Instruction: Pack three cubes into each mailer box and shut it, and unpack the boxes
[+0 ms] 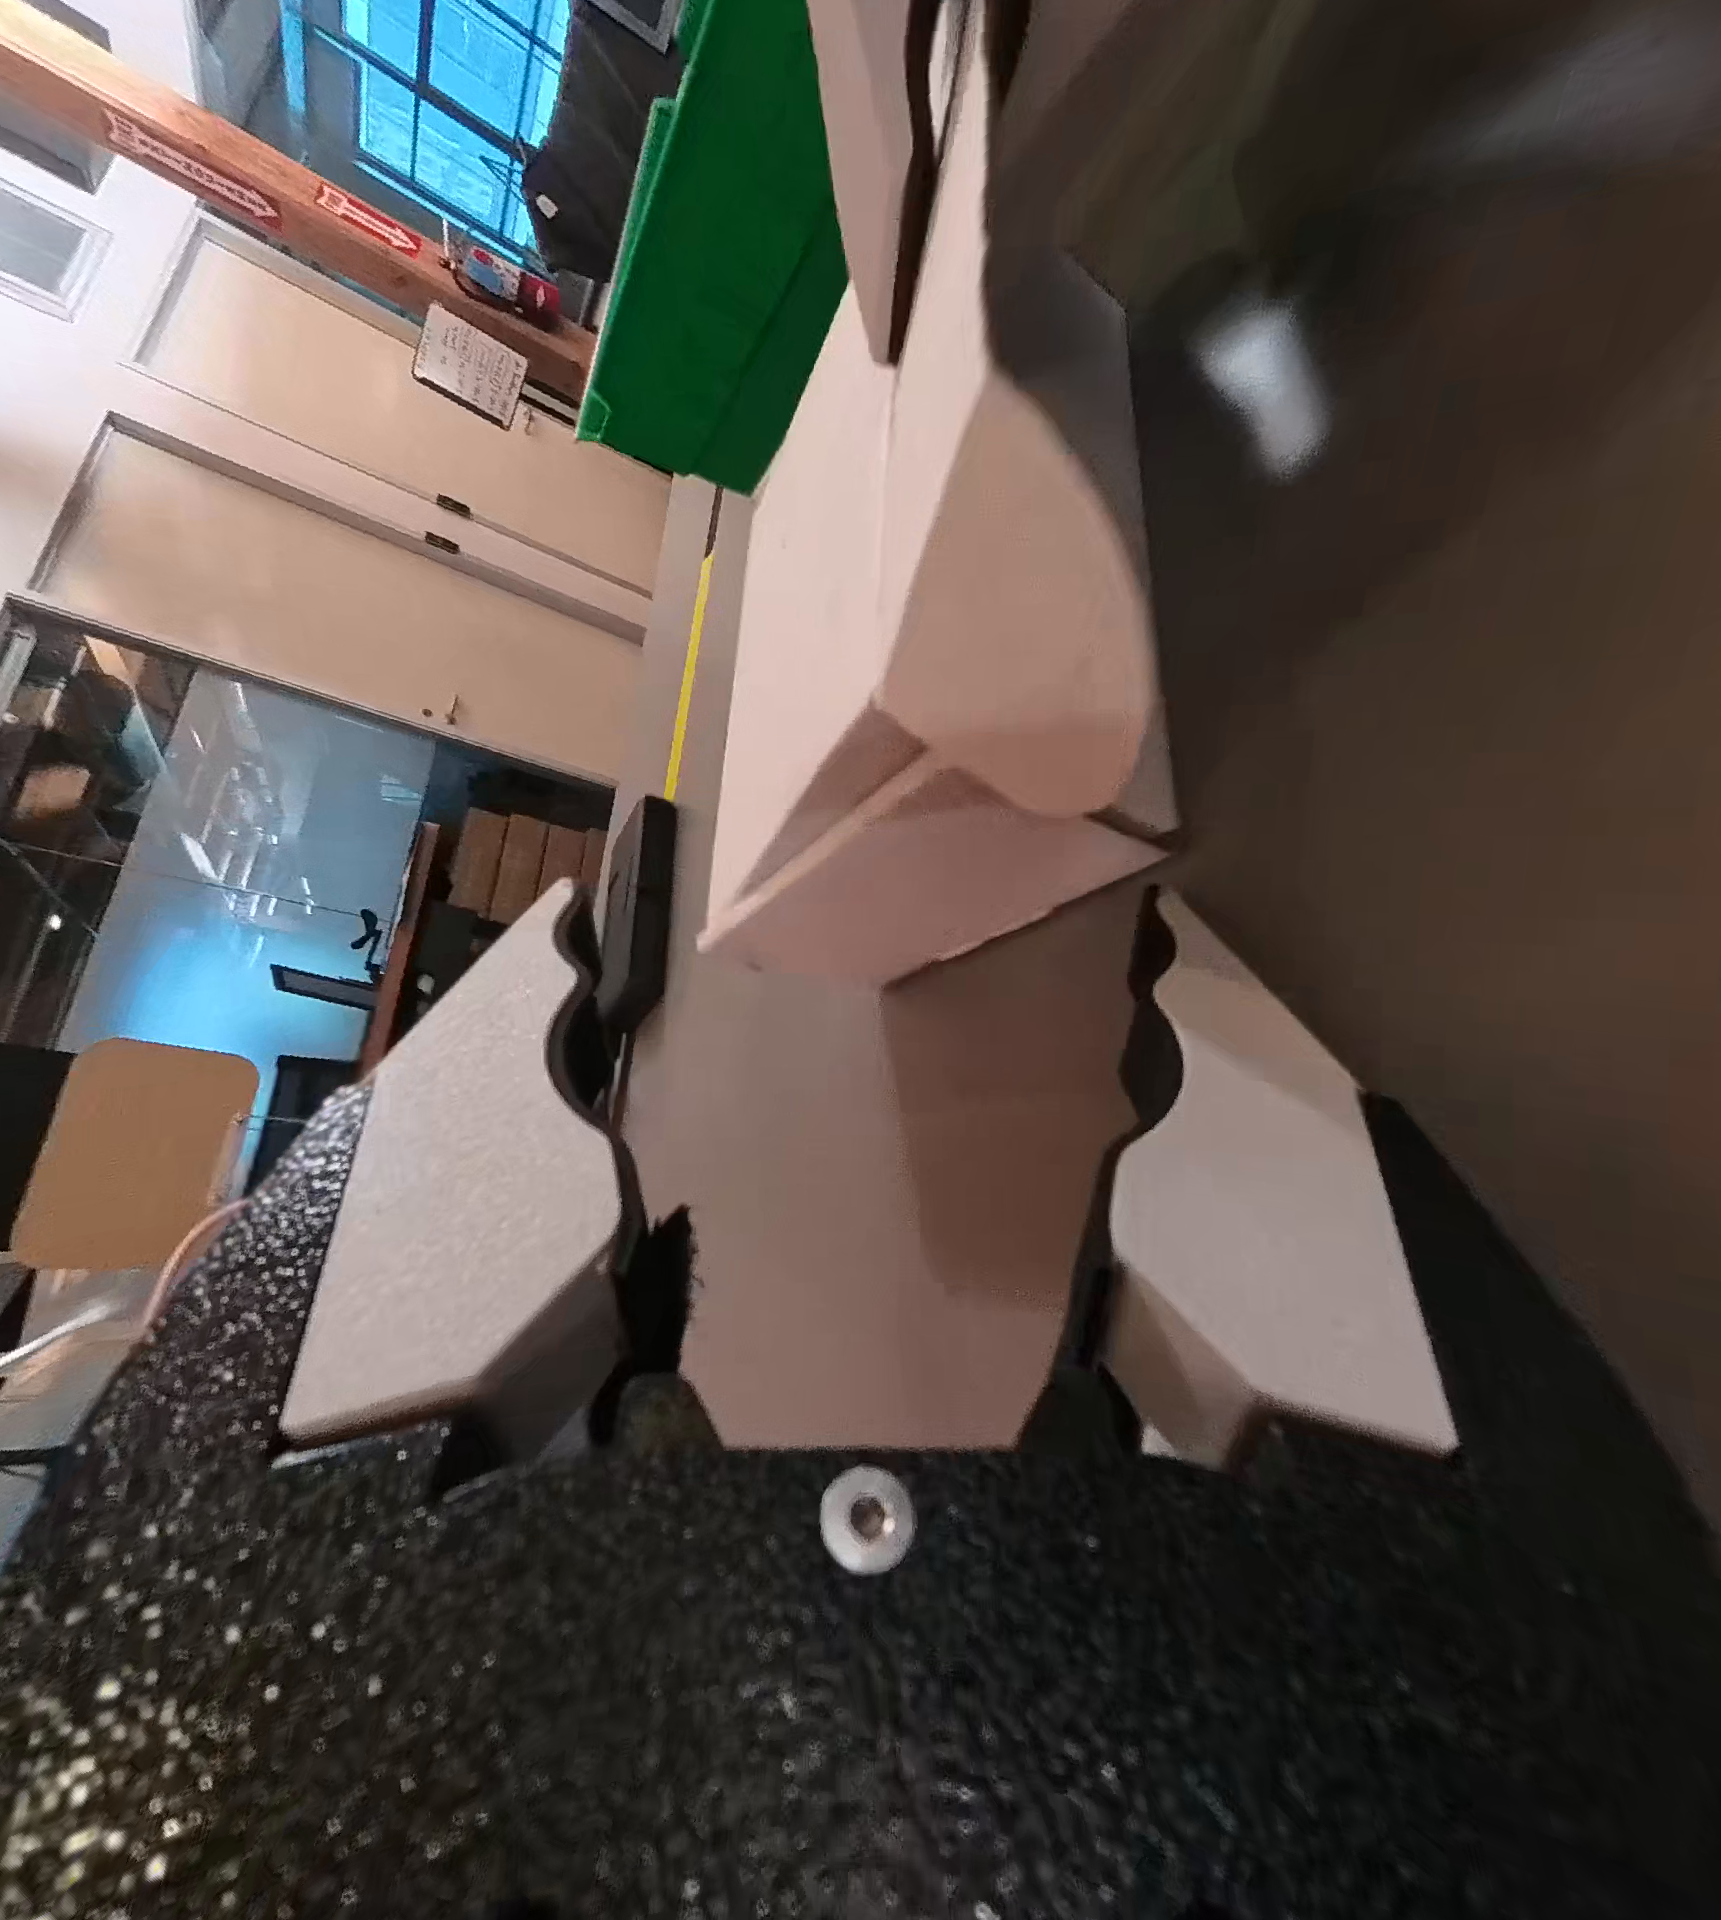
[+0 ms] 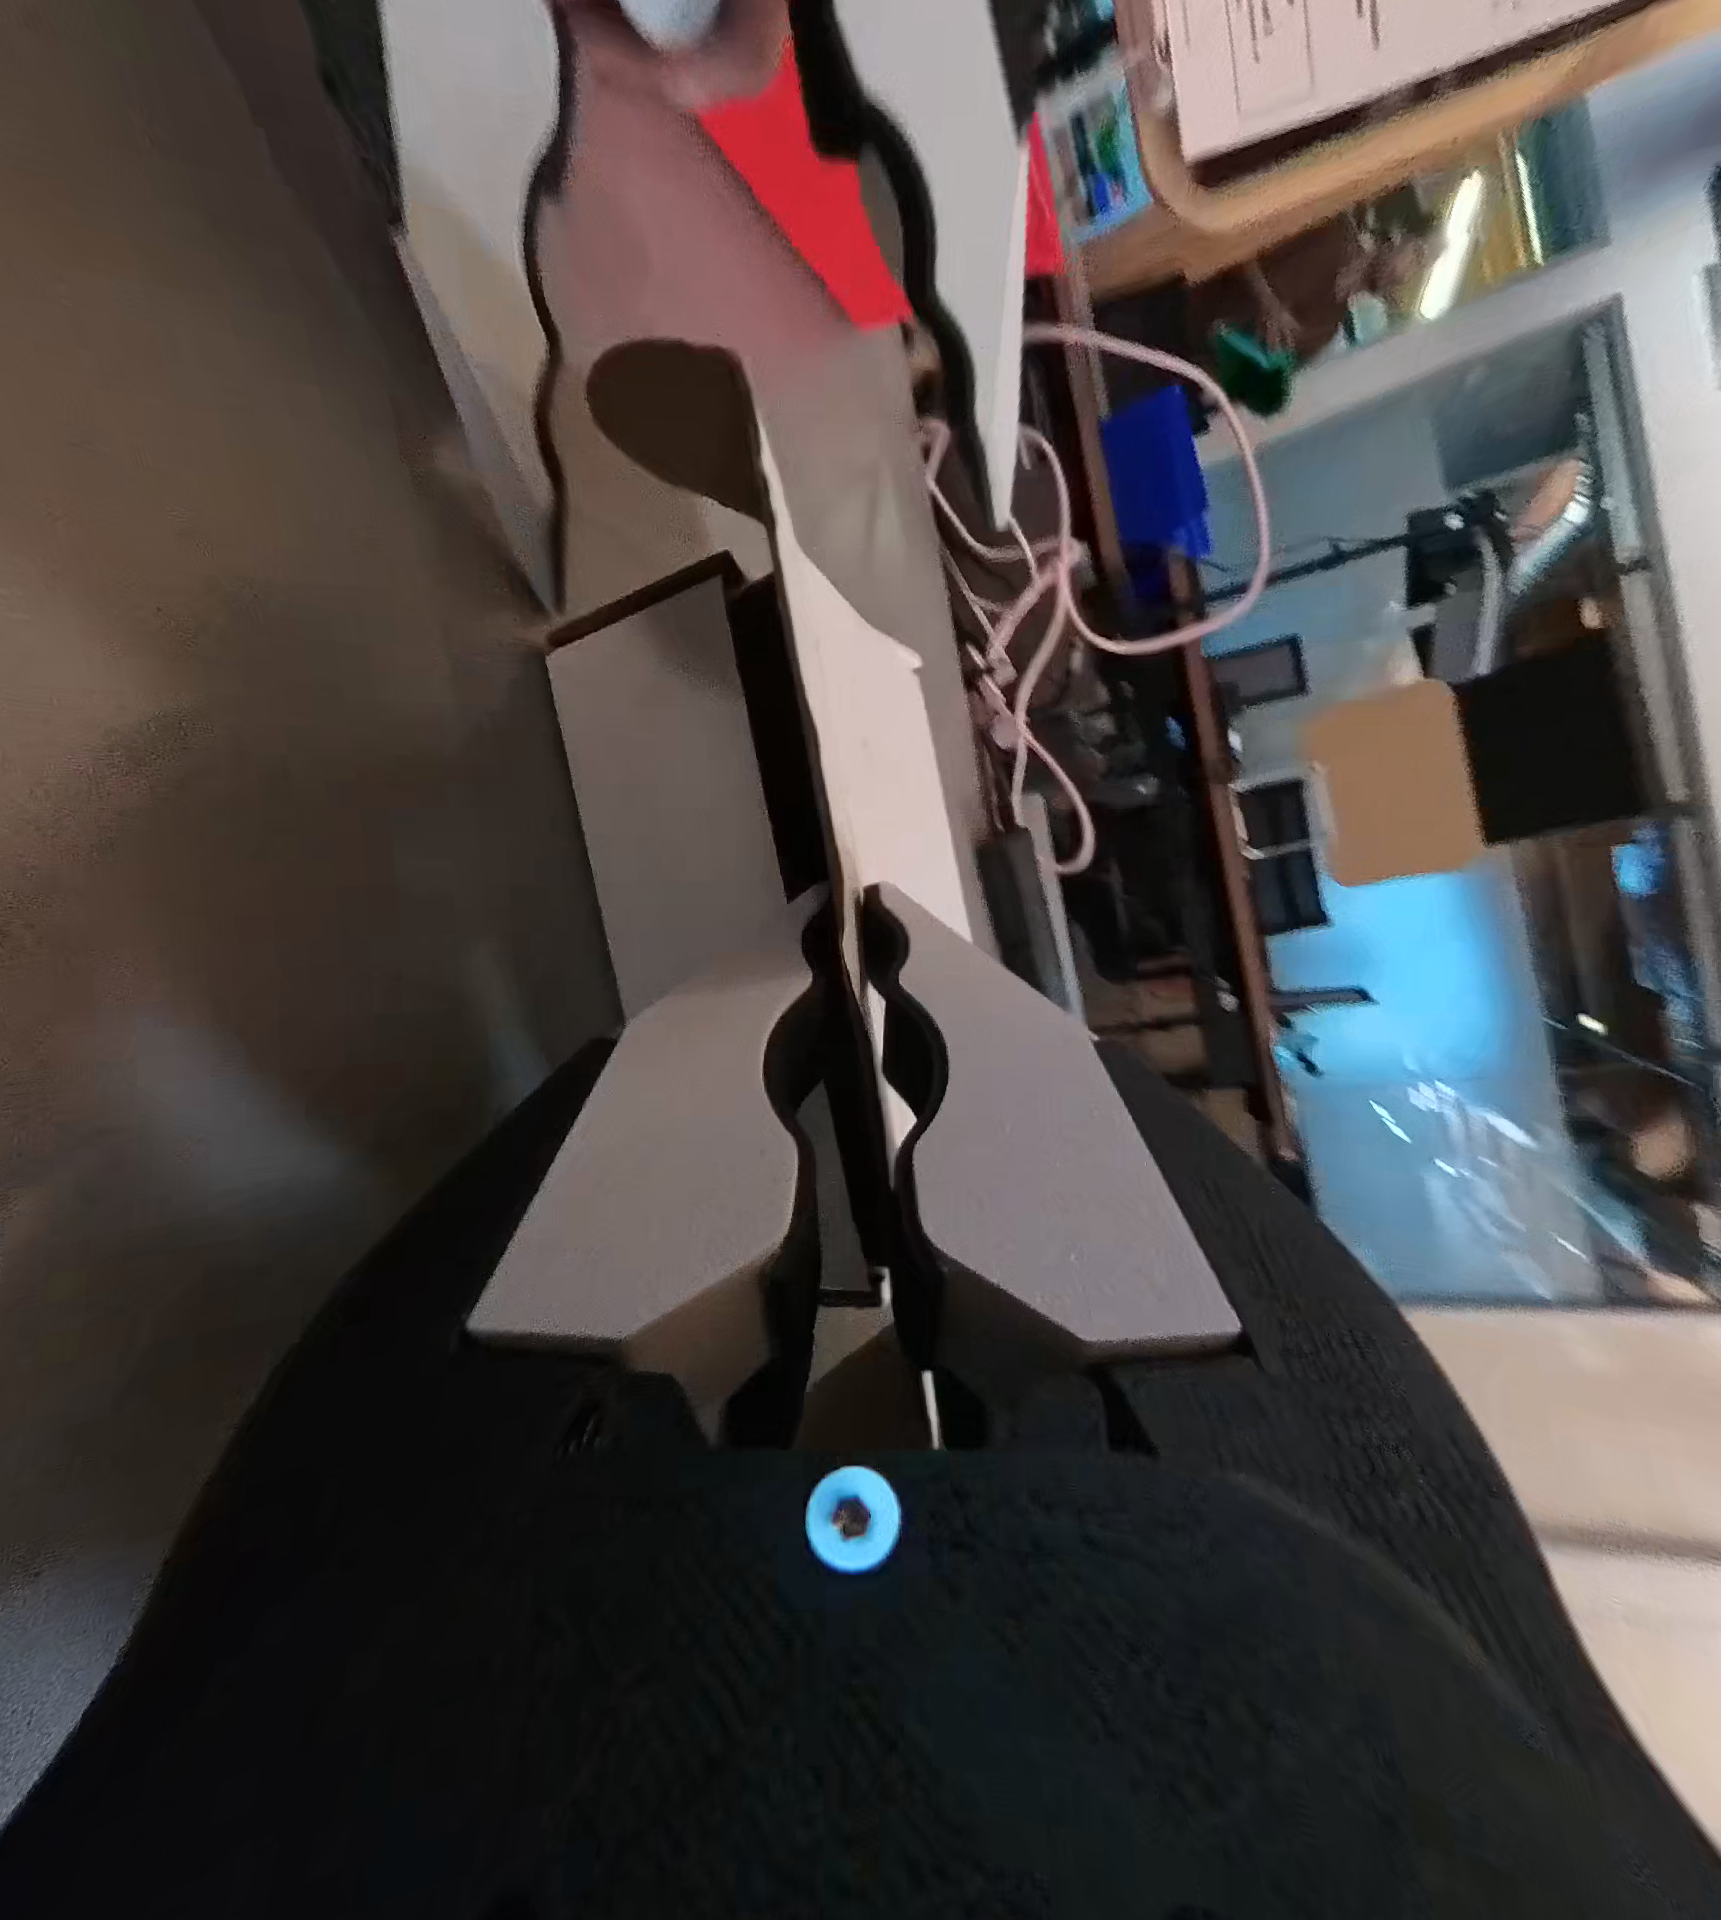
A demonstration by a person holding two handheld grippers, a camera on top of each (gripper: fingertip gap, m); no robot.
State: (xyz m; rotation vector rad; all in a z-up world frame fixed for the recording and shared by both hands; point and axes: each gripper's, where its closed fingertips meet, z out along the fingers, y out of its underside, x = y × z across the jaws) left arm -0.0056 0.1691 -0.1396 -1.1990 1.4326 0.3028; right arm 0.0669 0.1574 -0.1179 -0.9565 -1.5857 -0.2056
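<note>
A white mailer box (image 1: 939,665) lies on the dark grey table (image 1: 1458,831), right in front of my left gripper (image 1: 866,914). That gripper is open wide, a white panel of the box runs between its fingers, and its pads do not press on it. In the right wrist view my right gripper (image 2: 851,925) is shut on the thin white lid flap (image 2: 877,748) of the box (image 2: 669,779), edge-on between the pads. The left gripper (image 2: 762,520) shows open at the far end of the box. A red cube (image 2: 804,208) shows behind it.
A green bin (image 1: 721,260) stands behind the box. In the right wrist view, pale cables (image 2: 1053,623) and a blue object (image 2: 1152,478) hang beyond the table edge. Both views are rolled sideways and blurred. The left gripper's tips are roughly 9 centimetres from the right gripper's.
</note>
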